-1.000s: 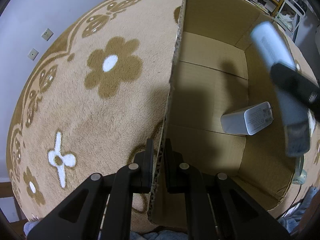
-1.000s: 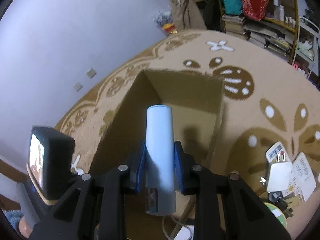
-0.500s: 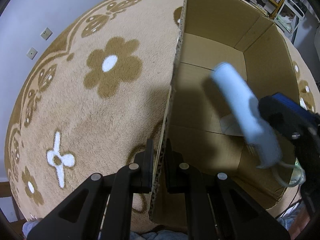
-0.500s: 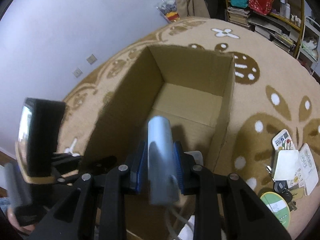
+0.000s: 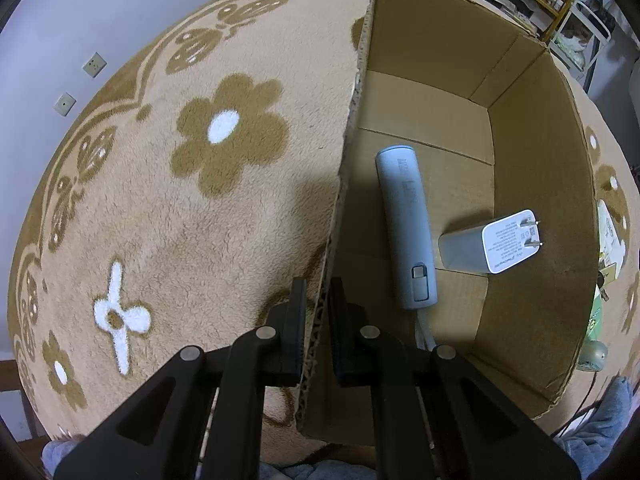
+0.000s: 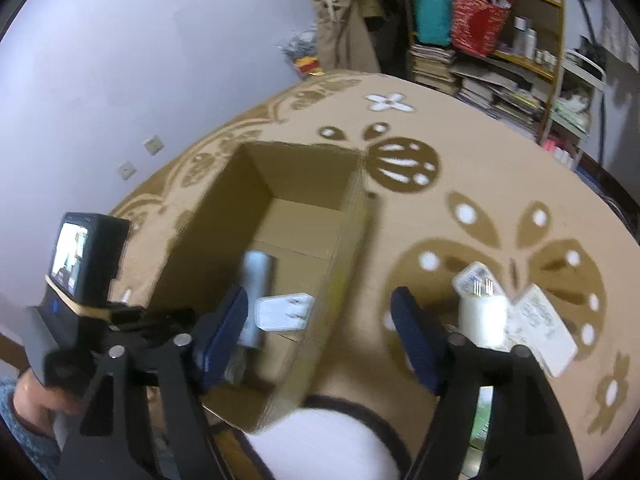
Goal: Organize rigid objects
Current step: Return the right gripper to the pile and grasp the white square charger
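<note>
Left wrist view: the left gripper (image 5: 318, 320) is closed on the near left wall of the box (image 5: 532, 184), one pad on each side of the cardboard edge. The box stands open on the carpet (image 5: 160, 200). Inside it, the power bank (image 5: 408, 224) lies flat on the floor, long axis running near to far, close to the left wall. The charger (image 5: 490, 242) lies on its side just right of the power bank, prongs pointing right; whether the two touch cannot be told. Right wrist view: the right gripper (image 6: 320, 340) has its jaws opening, with nothing between the pads. It sits above the box's near right wall (image 6: 344, 248). The power bank (image 6: 256, 280) and charger (image 6: 282, 312) show on the box floor past its left finger. On the carpet right of the box lie a second white charger (image 6: 482, 316), standing with prongs up, and a white card (image 6: 548, 332), close together.
</note>
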